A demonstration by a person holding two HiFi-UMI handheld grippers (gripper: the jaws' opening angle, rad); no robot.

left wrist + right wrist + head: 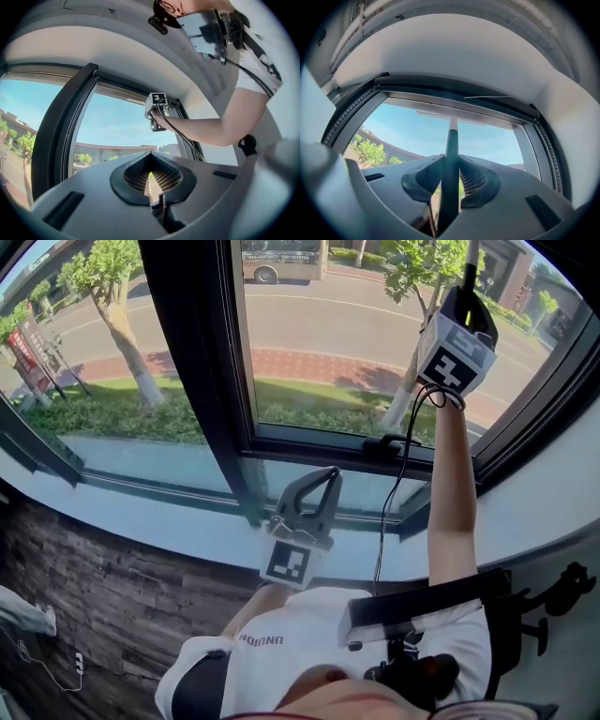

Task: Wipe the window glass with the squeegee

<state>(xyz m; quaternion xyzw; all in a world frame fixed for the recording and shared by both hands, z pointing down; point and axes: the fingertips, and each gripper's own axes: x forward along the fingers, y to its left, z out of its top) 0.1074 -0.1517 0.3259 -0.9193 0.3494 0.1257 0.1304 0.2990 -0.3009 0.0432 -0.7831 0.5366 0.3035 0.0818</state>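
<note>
My right gripper (pixel 471 289) is raised high against the right window pane (pixel 328 343), shut on the dark squeegee handle (pixel 472 257), which runs up out of the head view. In the right gripper view the handle (pixel 450 154) sits clamped between the jaws of my right gripper (pixel 449 177). It rises to a pale squeegee blade (pixel 461 115) lying across the glass (pixel 492 138) just under the top frame. My left gripper (pixel 324 482) hangs low by the sill, shut on nothing. In the left gripper view my left gripper (pixel 151 177) points at the raised right gripper (pixel 157 108).
A thick black mullion (pixel 192 352) splits the left pane (pixel 94 352) from the right one. A black window handle (pixel 389 442) sits on the lower frame. Below are a pale sill (pixel 141 521) and a dark stone wall (pixel 94 596). A cable (pixel 394 502) hangs from the right gripper.
</note>
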